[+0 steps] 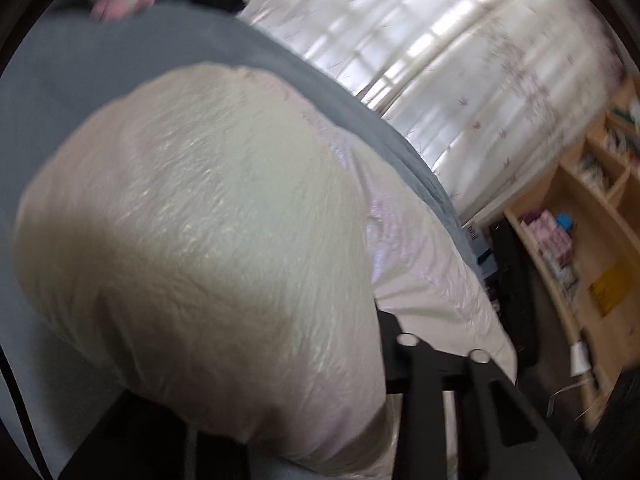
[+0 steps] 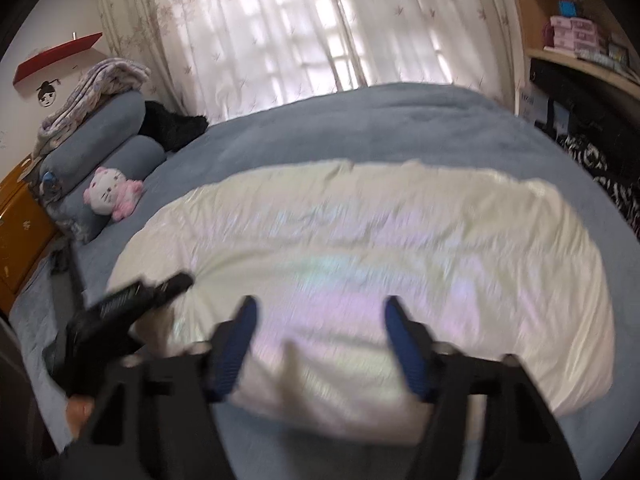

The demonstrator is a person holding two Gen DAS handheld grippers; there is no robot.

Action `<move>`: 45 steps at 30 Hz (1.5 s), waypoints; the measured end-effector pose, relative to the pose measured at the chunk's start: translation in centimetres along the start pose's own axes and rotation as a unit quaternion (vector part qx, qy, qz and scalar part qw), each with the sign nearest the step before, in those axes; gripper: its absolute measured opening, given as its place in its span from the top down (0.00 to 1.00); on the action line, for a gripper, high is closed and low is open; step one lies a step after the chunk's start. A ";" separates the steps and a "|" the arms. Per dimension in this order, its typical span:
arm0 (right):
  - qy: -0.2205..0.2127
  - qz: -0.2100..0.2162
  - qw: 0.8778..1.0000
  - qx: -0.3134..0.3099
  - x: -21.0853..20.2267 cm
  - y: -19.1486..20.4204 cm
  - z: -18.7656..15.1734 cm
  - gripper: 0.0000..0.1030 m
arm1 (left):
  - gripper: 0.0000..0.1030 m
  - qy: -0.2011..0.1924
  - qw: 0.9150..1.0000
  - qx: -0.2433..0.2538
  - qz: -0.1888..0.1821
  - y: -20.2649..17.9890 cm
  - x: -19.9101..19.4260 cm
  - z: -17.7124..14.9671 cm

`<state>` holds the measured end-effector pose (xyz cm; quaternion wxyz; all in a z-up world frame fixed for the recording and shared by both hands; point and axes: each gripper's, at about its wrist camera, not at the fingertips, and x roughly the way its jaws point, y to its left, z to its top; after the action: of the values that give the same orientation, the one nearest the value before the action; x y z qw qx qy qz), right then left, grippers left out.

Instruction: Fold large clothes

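A large cream, shiny garment (image 2: 400, 240) lies spread across the blue bed cover (image 2: 360, 128). At the garment's left edge, my left gripper (image 2: 176, 284) is shut on the fabric, which puckers around its tip. In the left wrist view the garment (image 1: 200, 200) bulges up over the jaws and hides them, except for one black finger (image 1: 420, 392). Over the garment's near edge, my right gripper (image 2: 320, 308) is open. Its blue pads (image 2: 244, 320) stand apart, with a small ridge of fabric lying between them.
A white and pink plush cat (image 2: 110, 196) leans on blue bolsters (image 2: 100, 128) at the bed's left end, under a folded blanket (image 2: 96, 80). Curtains (image 2: 280, 20) hang behind the bed. Wooden shelves (image 2: 568, 20) stand at the right and an orange cabinet (image 2: 20, 220) at the left.
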<state>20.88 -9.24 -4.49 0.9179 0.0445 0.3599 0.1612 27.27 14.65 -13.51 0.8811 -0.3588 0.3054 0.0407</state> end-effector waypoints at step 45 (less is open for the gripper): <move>0.018 -0.009 0.999 -0.030 14.6 -1.7 -0.3 0.91 | 0.54 0.051 0.994 0.024 -0.094 1.1 -3.9 0.3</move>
<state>31.22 -6.05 -14.50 0.9138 0.0111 0.3713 0.1644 23.98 16.24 -11.78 0.8728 -0.3659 0.3157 -0.0680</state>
